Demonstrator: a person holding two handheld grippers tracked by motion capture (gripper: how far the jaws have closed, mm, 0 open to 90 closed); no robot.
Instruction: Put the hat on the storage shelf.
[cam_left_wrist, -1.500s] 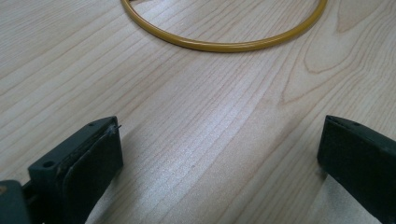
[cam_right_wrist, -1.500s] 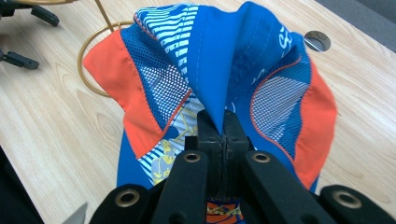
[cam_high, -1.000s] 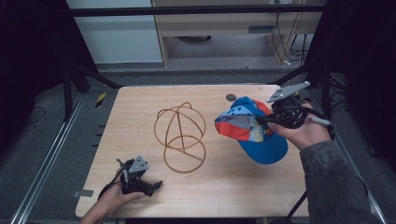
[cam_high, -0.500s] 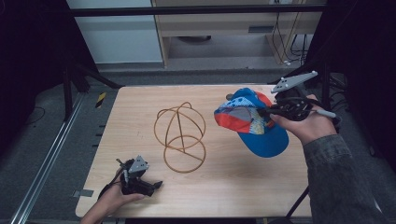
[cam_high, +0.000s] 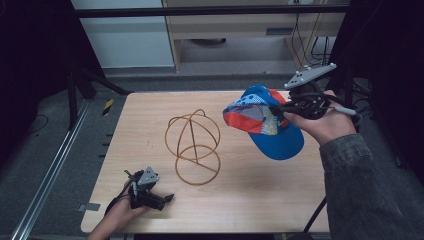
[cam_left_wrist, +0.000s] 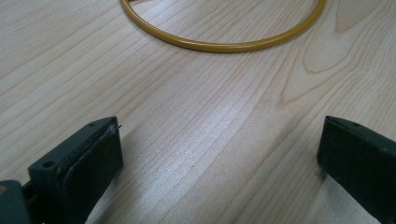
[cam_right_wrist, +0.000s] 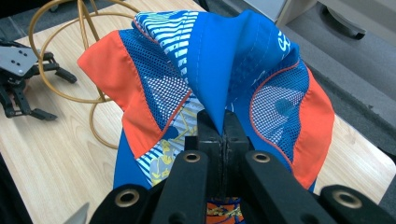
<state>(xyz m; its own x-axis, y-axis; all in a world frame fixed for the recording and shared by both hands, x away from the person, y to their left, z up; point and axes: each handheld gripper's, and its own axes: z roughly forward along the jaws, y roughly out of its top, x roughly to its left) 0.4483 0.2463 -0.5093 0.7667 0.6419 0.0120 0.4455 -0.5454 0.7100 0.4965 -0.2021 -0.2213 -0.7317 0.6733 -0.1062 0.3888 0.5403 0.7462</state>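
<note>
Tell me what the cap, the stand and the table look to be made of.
Cap: soft fabric, with blue woven panels and orange mesh whose holes show; it folds where the right gripper pinches it.
Stand: thin hoops, likely lacquered metal wire, with a glossy mustard coat.
Table: pale wood or wood-look laminate, with visible grain and a satin sheen.

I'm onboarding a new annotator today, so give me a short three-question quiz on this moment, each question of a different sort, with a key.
1. True or false: the right gripper is shut on a fold of the cap.
2. Multiple choice: the wire frame is (A) lifted by the left gripper, (B) standing on the table between the grippers, (C) inside the cap.
3. Fill in: in the left gripper view, the left gripper's jaws stand ____ with bare wood between them.

Key: 1 true; 2 B; 3 open.
</note>
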